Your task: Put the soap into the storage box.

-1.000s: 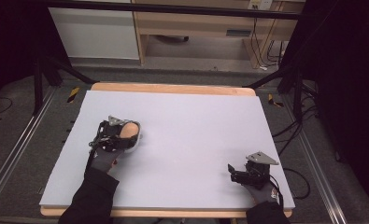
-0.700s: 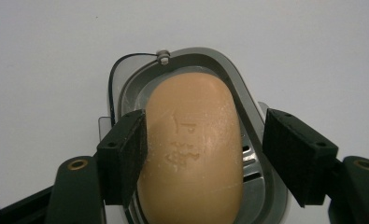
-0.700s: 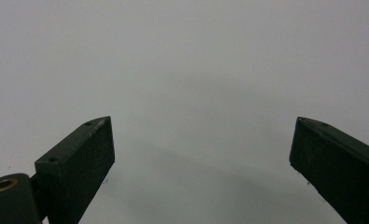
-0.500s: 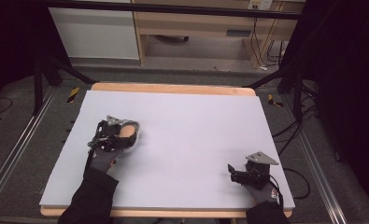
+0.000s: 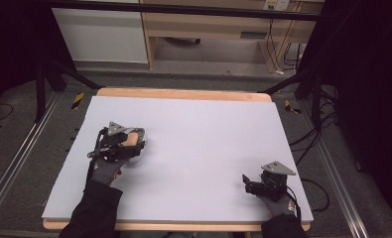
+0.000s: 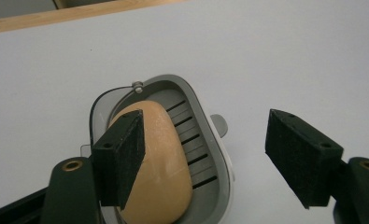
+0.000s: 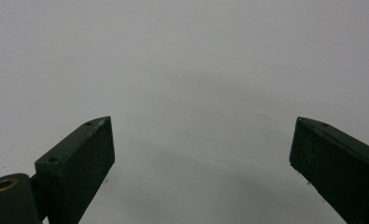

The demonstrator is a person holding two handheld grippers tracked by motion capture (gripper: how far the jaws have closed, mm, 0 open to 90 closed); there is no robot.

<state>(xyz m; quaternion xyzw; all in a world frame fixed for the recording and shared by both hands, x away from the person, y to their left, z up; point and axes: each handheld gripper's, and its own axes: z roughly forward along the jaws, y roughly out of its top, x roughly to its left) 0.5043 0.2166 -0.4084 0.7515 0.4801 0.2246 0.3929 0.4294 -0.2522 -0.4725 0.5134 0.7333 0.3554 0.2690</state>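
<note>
A grey dish (image 6: 205,154) is sitting on the left part of the white table (image 5: 203,134), and a tan soap (image 6: 161,163) is lying inside it on the slotted floor. The left gripper (image 6: 210,158) is hanging over the dish with its jaws spread wide: one pad is showing in front of the soap's near side, the other is standing out past the dish's rim over bare table. Whether the first pad is touching the soap cannot be told.

The left gripper view is giving the detail: the slots in the dish, a thin wire (image 6: 121,93) curving along the far rim, and a small tab on the outer edge. The high view is reducing all this to a grey rim (image 5: 140,135) with a tan patch (image 5: 130,140) under the left gripper (image 5: 129,146).

The right gripper (image 5: 246,184) is resting near the table's front right corner, well apart from the dish. The right gripper view is showing its jaws (image 7: 201,163) wide apart over plain table.
</note>
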